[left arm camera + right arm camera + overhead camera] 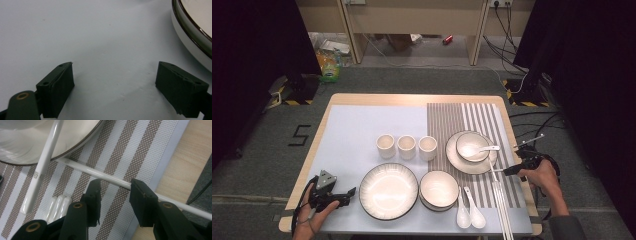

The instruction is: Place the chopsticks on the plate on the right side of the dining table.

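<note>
My right gripper (508,171) hovers at the table's right edge, pointing at the striped placemat (452,120). In the right gripper view its jaws (113,192) stand open, and a white chopstick (82,168) lies crosswise on the mat just past their tips, touching neither pad. That chopstick runs from under the plate's rim (82,142) out over the wooden edge. A white spoon handle (42,170) sticks out over the same rim. My left gripper (348,196) rests open on the pale mat (100,37), nothing between its fingers (57,87), left of the large plate (388,190).
Three cups (406,147) stand in a row mid-table. In front of them sits a bowl (438,189), with two spoons (469,212) and more chopsticks (501,205) to its right. A small bowl with a spoon (472,146) sits on the plate (457,161). Cables lie on the floor at the right.
</note>
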`<action>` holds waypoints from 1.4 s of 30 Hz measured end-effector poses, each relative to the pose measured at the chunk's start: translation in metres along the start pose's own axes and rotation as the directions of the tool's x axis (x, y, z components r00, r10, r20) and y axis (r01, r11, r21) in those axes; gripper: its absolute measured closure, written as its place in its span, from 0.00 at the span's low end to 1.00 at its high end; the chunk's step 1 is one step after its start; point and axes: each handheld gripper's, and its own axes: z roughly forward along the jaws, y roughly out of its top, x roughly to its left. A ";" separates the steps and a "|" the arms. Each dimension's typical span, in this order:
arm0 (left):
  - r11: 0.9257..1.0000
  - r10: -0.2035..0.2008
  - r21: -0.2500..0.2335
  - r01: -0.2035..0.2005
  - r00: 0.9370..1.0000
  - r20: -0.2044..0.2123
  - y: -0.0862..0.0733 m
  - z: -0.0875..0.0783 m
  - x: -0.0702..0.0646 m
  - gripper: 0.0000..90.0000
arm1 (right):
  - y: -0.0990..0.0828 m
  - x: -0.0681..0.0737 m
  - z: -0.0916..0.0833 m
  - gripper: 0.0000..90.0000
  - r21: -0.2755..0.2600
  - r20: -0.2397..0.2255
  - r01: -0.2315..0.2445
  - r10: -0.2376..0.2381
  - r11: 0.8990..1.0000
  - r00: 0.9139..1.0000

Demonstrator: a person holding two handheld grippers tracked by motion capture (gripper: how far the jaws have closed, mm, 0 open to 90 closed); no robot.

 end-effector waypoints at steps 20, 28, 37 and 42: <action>1.000 0.000 0.000 0.000 1.000 0.000 0.000 0.000 0.000 0.15 | 0.018 -0.013 0.004 0.58 -0.036 0.069 -0.215 0.217 0.976 0.974; 1.000 0.001 -0.001 -0.001 1.000 0.000 0.000 0.000 0.000 0.16 | 0.028 -0.010 0.010 0.56 -0.045 0.107 -0.251 0.255 0.967 0.961; 1.000 0.001 0.000 -0.001 1.000 -0.001 0.000 0.000 0.000 0.16 | 0.030 -0.010 0.012 0.61 -0.047 0.106 -0.272 0.275 0.961 0.956; 1.000 0.001 0.000 -0.001 1.000 0.000 0.000 0.000 0.000 0.16 | 0.032 -0.011 0.012 0.63 -0.050 0.119 -0.258 0.263 0.965 0.958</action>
